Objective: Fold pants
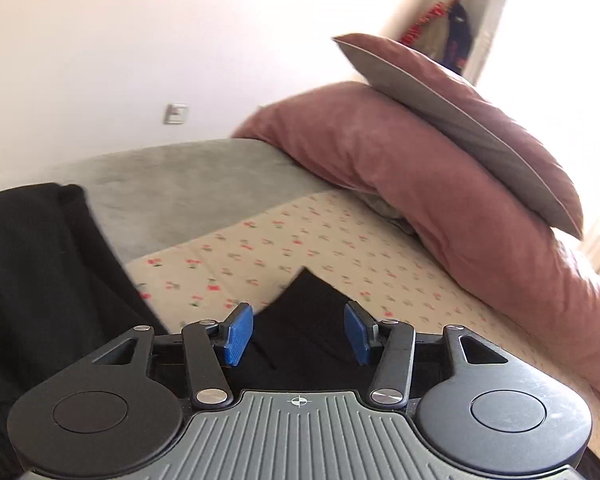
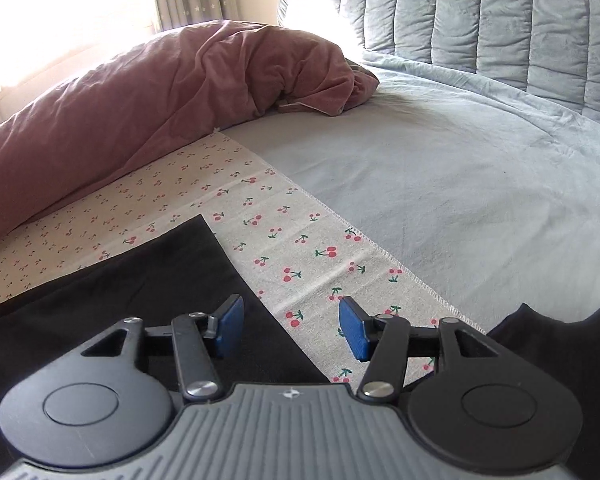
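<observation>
Your left gripper [image 1: 299, 334] has its jaws spread, with nothing pinched; the blue pads [image 1: 239, 334] stand apart and black cloth shows only behind and below the gap. Your right gripper [image 2: 292, 330] is the same: jaws spread, no cloth between them, its left pad over black fabric and its right pad over the cherry-print cloth [image 2: 300, 248].

The pants [image 2: 140, 280] lie flat on that printed cloth on the bed. In the right wrist view they fill the area from 7 to 9 o'clock, with a straight edge running up to a clean corner at about 10 o'clock of the gripper. In the left wrist view a squared corner of them points to 12 o'clock just beyond the pads.

Judgement: the neat straight edges and square corner suggest at least one fold is laid down and released. How many folds are done cannot be told, since most of the garment is hidden under both grippers. A further dark mass [image 1: 40, 280] sits at 9 o'clock in the left view; whether it is more of the pants or a sleeve cannot be told.

Remaining, as far as visible: confirm the bundle is compact, and fold again if length remains. The pink duvet [image 2: 120, 112] lies well apart, at 11 o'clock.
</observation>
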Available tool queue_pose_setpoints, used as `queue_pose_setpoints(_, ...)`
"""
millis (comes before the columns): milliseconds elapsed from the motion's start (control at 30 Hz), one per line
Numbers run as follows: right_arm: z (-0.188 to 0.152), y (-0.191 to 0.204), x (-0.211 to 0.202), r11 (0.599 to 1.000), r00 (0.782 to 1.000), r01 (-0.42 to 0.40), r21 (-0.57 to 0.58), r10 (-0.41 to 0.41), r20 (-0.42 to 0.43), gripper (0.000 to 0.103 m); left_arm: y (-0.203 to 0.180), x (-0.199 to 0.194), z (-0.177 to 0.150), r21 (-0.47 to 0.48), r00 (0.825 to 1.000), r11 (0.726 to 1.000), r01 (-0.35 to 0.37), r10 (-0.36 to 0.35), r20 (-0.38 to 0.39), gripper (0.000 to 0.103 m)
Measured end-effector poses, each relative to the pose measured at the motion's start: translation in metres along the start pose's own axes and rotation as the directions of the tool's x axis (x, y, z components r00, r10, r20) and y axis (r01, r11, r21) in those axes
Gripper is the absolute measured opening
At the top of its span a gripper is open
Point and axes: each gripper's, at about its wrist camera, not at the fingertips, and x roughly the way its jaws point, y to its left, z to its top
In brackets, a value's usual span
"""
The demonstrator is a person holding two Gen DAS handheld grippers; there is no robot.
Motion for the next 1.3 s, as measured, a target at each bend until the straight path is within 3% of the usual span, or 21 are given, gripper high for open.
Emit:
queue_pose_setpoints(100, 0.011, 0.024, 0.01, 0.997, 0.999, -0.038, -0.071, 0.04, 0.027, 0.051, -0.049, 0.031, -0.009, 0.155, 0.98, 0.973, 0.169, -0.149, -0.134, 0.05)
queue_pose_setpoints(167, 0.016, 0.047, 0.015, 0.99, 0.993, -0.098, -0.105, 0.103, 0.048, 0.051, -0.085, 0.049, -0.019, 0.238, 0.964, 0.942, 0.237, -0.199, -0.174, 0.05)
queue_pose_setpoints(233, 0.015, 0.079, 0.019, 0.961, 0.974, -0.221, -0.166, 0.227, 0.02, 0.051, -0.128, 0.07, -0.033, 0.364, 0.947, 0.881, 0.304, -0.238, -0.214, 0.05)
queue_pose_setpoints(300, 0.004, 0.128, 0.018, 0.879, 0.941, -0.328, -0.346, 0.336, -0.039, 0.051, -0.164, 0.092, -0.048, 0.443, 0.927, 0.82, 0.362, -0.267, -0.263, 0.051)
queue_pose_setpoints(400, -0.023, 0.202, 0.011, 0.698, 0.9, -0.407, -0.588, 0.418, -0.127, 0.051, -0.205, 0.127, -0.06, 0.461, 0.904, 0.788, 0.409, -0.283, -0.319, 0.056)
queue_pose_setpoints(467, -0.031, 0.238, 0.009, 0.622, 0.866, -0.461, -0.633, 0.471, -0.168, 0.051, -0.225, 0.152, -0.071, 0.417, 0.886, 0.797, 0.438, -0.301, -0.353, 0.068)
queue_pose_setpoints(533, -0.034, 0.263, 0.012, 0.571, 0.837, -0.502, -0.649, 0.509, -0.2, 0.051, -0.237, 0.173, -0.079, 0.322, 0.881, 0.845, 0.426, -0.306, -0.362, 0.069)
queue_pose_setpoints(600, -0.036, 0.288, 0.021, 0.521, 0.83, -0.51, -0.684, 0.508, -0.232, 0.051, -0.243, 0.187, -0.09, 0.241, 0.867, 0.863, 0.444, -0.347, -0.357, 0.069)
queue_pose_setpoints(667, -0.038, 0.306, 0.032, 0.479, 0.836, -0.509, -0.715, 0.474, -0.278, 0.048, -0.252, 0.189, -0.102, 0.284, 0.887, 0.856, 0.433, -0.348, -0.304, 0.067)
queue_pose_setpoints(733, -0.039, 0.315, 0.043, 0.45, 0.845, -0.5, -0.74, 0.439, -0.304, 0.048, -0.259, 0.186, -0.113, 0.361, 0.916, 0.848, 0.389, -0.314, -0.251, 0.048)
queue_pose_setpoints(767, -0.036, 0.317, 0.046, 0.452, 0.847, -0.499, -0.739, 0.434, -0.307, 0.048, -0.263, 0.186, -0.118, 0.414, 0.926, 0.832, 0.37, -0.292, -0.24, 0.011)
queue_pose_setpoints(800, -0.032, 0.318, 0.05, 0.463, 0.842, -0.516, -0.721, 0.429, -0.326, 0.048, -0.267, 0.187, -0.121, 0.469, 0.936, 0.814, 0.342, -0.255, -0.241, 0.002)
queue_pose_setpoints(867, -0.025, 0.32, 0.057, 0.468, 0.824, -0.554, -0.688, 0.423, -0.376, 0.046, -0.263, 0.188, -0.118, 0.457, 0.927, 0.811, 0.366, -0.278, -0.25, 0.001)
queue_pose_setpoints(967, -0.027, 0.325, 0.056, 0.399, 0.787, -0.607, -0.687, 0.424, -0.449, 0.012, -0.253, 0.193, -0.109, 0.385, 0.906, 0.827, 0.409, -0.316, -0.283, 0.0)
queue_pose_setpoints(1000, -0.029, 0.328, 0.054, 0.389, 0.787, -0.608, -0.692, 0.413, -0.459, 0.004, -0.251, 0.195, -0.107, 0.363, 0.901, 0.834, 0.416, -0.323, -0.29, 0.0)
queue_pose_setpoints(1067, -0.036, 0.337, 0.05, 0.37, 0.809, -0.576, -0.729, 0.387, -0.443, 0.0, -0.249, 0.195, -0.107, 0.35, 0.901, 0.839, 0.416, -0.328, -0.285, 0.0)
queue_pose_setpoints(1167, -0.045, 0.351, 0.034, 0.331, 0.87, -0.464, -0.822, 0.345, -0.352, 0.0, -0.247, 0.191, -0.105, 0.336, 0.904, 0.845, 0.417, -0.345, -0.253, 0.0)
queue_pose_setpoints(1200, -0.044, 0.353, 0.03, 0.331, 0.886, -0.425, -0.843, 0.344, -0.312, 0.0, -0.246, 0.189, -0.102, 0.325, 0.904, 0.848, 0.419, -0.356, -0.236, 0.0)
queue_pose_setpoints(1300, -0.04, 0.356, 0.028, 0.371, 0.9, -0.383, -0.846, 0.356, -0.251, 0.0, -0.243, 0.187, -0.096, 0.293, 0.902, 0.855, 0.427, -0.382, -0.199, 0.0)
